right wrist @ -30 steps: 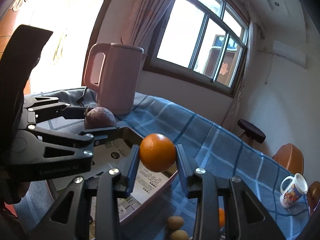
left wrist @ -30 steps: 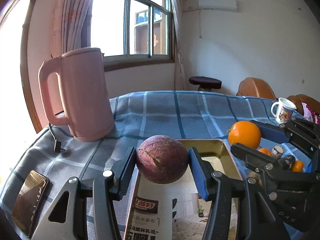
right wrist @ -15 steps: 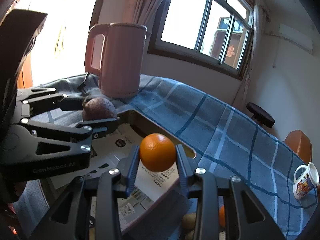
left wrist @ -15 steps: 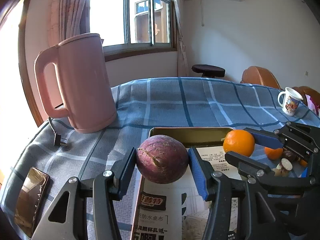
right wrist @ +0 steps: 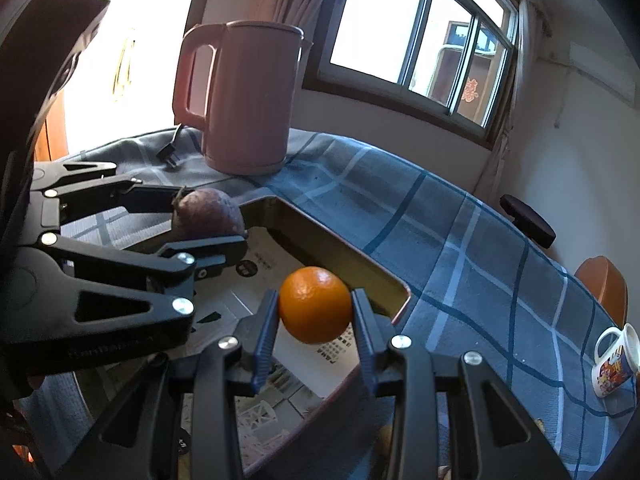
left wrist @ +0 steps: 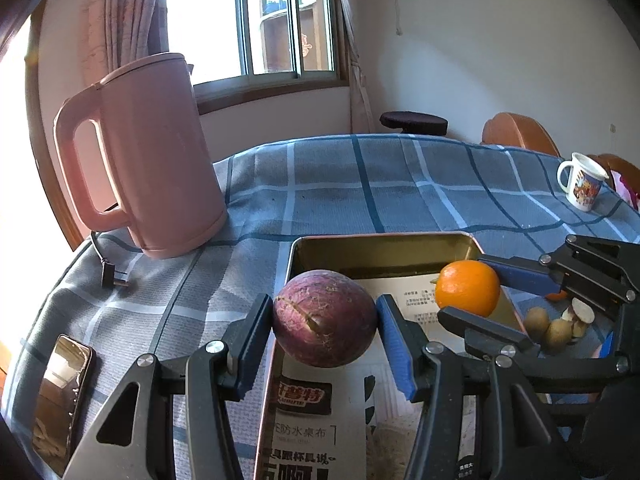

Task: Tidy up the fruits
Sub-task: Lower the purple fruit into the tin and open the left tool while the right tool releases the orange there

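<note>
Over the metal tray (left wrist: pixel 384 250), a shallow rectangular tin with rounded corners and a dull golden inner wall, I have both claws hanging side by side, each clenched on a fruit. My left gripper (left wrist: pixel 325 322) grasps the purple fruit (left wrist: pixel 325 318) between its ribbed blue pads: a round, matte ball with a rough, speckled skin and a dry scar line across its face, held above the tray's left rim. My right gripper (right wrist: pixel 315 306) grasps the orange (right wrist: pixel 315 304), smooth, glossy and finely dimpled, above the tray's far right corner; from the left wrist view the same orange (left wrist: pixel 467 288) sits pinched between the black jointed fingers to the right. Printed paper (left wrist: pixel 352 408) lines the tray floor, flat and white with dark lettering. Beyond the tray's right edge a few small brownish oval fruits (left wrist: pixel 546 326) and some cut pieces lie on the cloth, partly hidden by the right gripper's frame. Under everything lies a woven tablecloth (left wrist: pixel 360 200) in grey-blue with a pale and dark check. Behind the tray stands a tall pink kettle (left wrist: pixel 152 176), a smooth plastic cylinder with a loop handle, its black cord and plug (left wrist: pixel 114 276) trailing beside it. Near the left edge rests a phone (left wrist: pixel 60 400) with a glassy, reflective face, and far right a white printed mug (left wrist: pixel 582 180) stands upright.
</note>
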